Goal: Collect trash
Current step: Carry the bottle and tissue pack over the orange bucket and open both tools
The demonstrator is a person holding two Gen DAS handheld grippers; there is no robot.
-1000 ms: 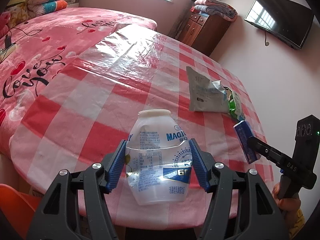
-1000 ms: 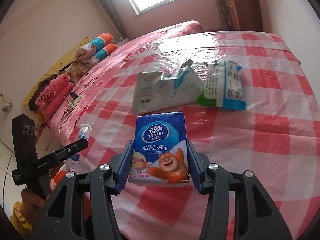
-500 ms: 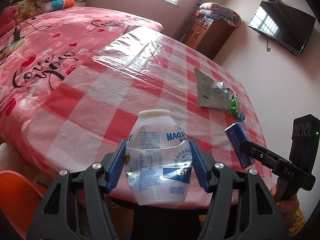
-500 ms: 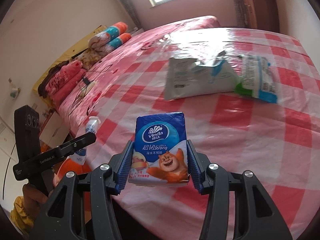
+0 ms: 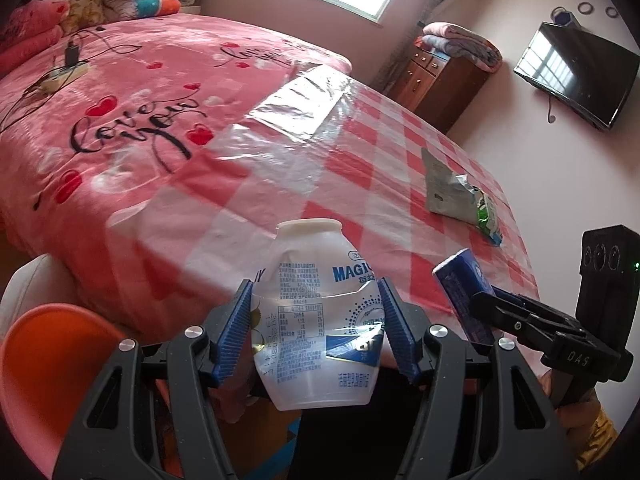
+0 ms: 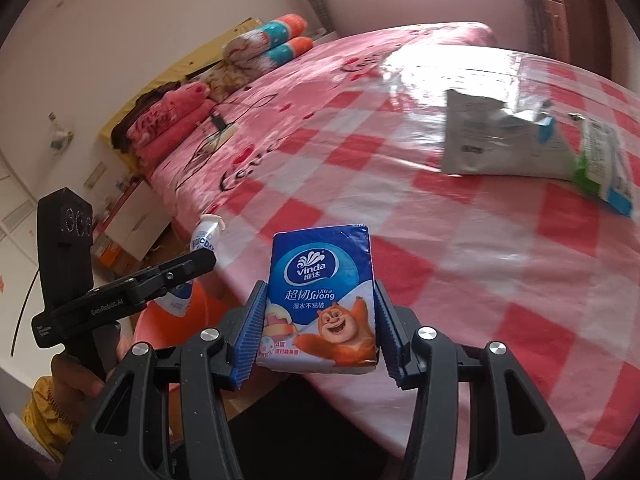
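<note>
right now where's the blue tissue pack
In the right wrist view, the blue tissue pack is clamped in the right gripper, off the checked table at its near edge.

left gripper [image 5: 316,328] clamped, right gripper [image 6: 318,330] clamped, angled down

You face a table [image 5: 360,148] under a red-and-white checked cloth with a glossy clear cover. On its far right part lies a crumpled grey pouch [image 5: 444,188], and touching its right end a green-and-white packet [image 5: 486,216]. Beyond your table stands a bed [image 5: 132,128] in a pink blanket; a power strip [image 5: 64,76] with its cable lies on it.
</note>
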